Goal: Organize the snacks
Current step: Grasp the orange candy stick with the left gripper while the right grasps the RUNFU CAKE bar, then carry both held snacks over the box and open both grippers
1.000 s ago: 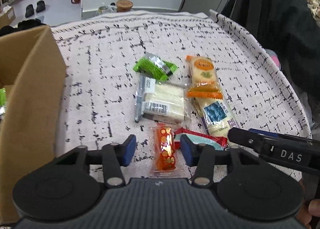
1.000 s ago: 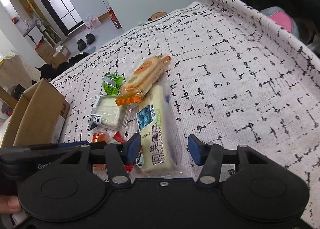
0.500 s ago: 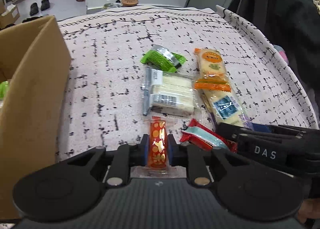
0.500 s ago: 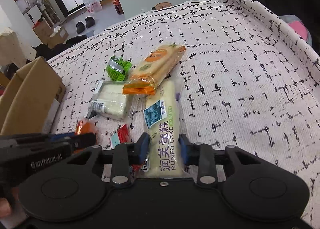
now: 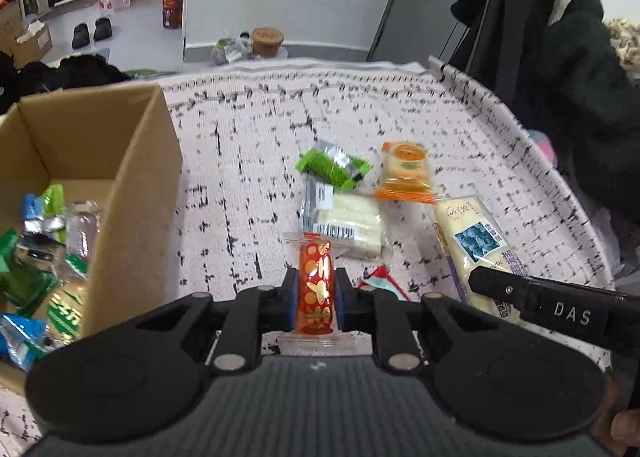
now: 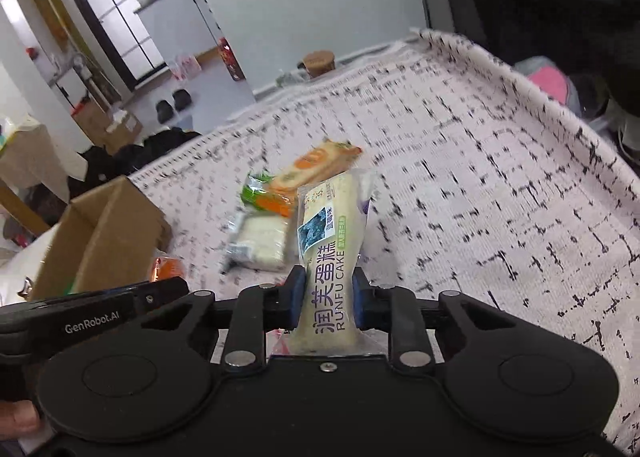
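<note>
My left gripper (image 5: 316, 293) is shut on a small red packet with gold spots (image 5: 316, 277) and holds it a little above the patterned cloth (image 5: 248, 161). My right gripper (image 6: 328, 303) grips a long cream cake pack marked RUNFU CAKE (image 6: 326, 253); its jaws are closing tight and the pads pinch the pack's waist. The pack is raised, far end tilted up. The same cake pack (image 5: 476, 241) shows at the right of the left wrist view. An open cardboard box (image 5: 120, 161) with several packets inside stands at the left.
On the cloth lie a green packet (image 5: 328, 167), an orange cracker pack (image 5: 406, 173), a white wafer pack (image 5: 352, 217) and a red-and-teal packet (image 5: 380, 281). A dark coat (image 5: 560, 57) hangs past the table's right edge. The box (image 6: 112, 225) is left of the right gripper.
Both grippers went from open to shut, the left on the red packet, the right on the cake pack. Both then rose, lifting the packs off the cloth.
</note>
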`<control>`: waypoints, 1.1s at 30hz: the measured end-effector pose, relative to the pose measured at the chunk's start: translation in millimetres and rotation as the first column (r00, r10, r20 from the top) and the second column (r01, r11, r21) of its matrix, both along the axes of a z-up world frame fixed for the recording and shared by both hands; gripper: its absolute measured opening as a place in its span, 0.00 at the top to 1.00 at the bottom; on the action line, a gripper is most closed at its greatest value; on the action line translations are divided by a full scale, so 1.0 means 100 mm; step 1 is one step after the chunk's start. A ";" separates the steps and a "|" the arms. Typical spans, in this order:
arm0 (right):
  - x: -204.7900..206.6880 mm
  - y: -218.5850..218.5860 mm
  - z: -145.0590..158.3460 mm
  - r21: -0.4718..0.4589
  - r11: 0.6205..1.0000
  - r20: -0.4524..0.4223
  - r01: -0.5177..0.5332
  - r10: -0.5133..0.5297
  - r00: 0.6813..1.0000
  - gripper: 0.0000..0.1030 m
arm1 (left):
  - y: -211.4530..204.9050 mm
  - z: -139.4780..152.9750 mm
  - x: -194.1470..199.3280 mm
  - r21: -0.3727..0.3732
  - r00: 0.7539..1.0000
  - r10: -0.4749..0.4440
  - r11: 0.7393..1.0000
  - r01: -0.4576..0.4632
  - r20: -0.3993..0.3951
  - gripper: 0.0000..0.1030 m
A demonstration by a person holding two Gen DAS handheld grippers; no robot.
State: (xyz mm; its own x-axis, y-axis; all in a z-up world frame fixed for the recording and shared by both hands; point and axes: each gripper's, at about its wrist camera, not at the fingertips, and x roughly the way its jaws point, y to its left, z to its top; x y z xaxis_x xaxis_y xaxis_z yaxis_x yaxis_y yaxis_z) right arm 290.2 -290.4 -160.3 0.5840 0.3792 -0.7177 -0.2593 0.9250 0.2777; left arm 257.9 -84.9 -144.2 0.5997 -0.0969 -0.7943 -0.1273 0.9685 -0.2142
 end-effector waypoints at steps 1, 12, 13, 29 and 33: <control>-0.02 0.02 0.04 0.005 1.000 0.009 -0.004 0.004 1.000 0.77 | 0.01 0.04 -0.02 -0.002 1.000 0.001 1.000 0.000 0.009 0.84; -0.25 0.25 0.29 0.046 0.998 0.069 -0.032 0.029 0.997 0.77 | 0.20 0.40 -0.30 0.012 0.994 0.030 0.999 -0.032 0.103 0.84; -0.26 0.26 0.31 0.049 0.998 0.073 -0.033 0.029 0.997 0.77 | 0.22 0.43 -0.32 0.014 0.993 0.033 0.999 -0.035 0.111 0.84; -0.40 0.72 0.62 0.026 0.994 0.165 -0.104 0.099 0.981 0.77 | 0.81 0.72 -0.54 -0.002 0.978 0.115 0.993 -0.116 0.175 0.84; -0.44 0.88 0.66 0.022 0.990 0.186 -0.136 0.130 0.974 0.77 | 0.97 0.73 -0.60 -0.014 0.976 0.141 0.990 -0.141 0.168 0.84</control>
State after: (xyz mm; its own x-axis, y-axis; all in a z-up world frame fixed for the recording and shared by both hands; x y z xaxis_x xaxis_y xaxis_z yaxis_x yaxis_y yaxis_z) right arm 246.5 -202.0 -94.0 0.6473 0.4849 -0.5881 -0.4288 0.8695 0.2450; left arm 197.9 12.3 -70.8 0.7324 -0.0036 -0.6809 -0.2243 0.9429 -0.2463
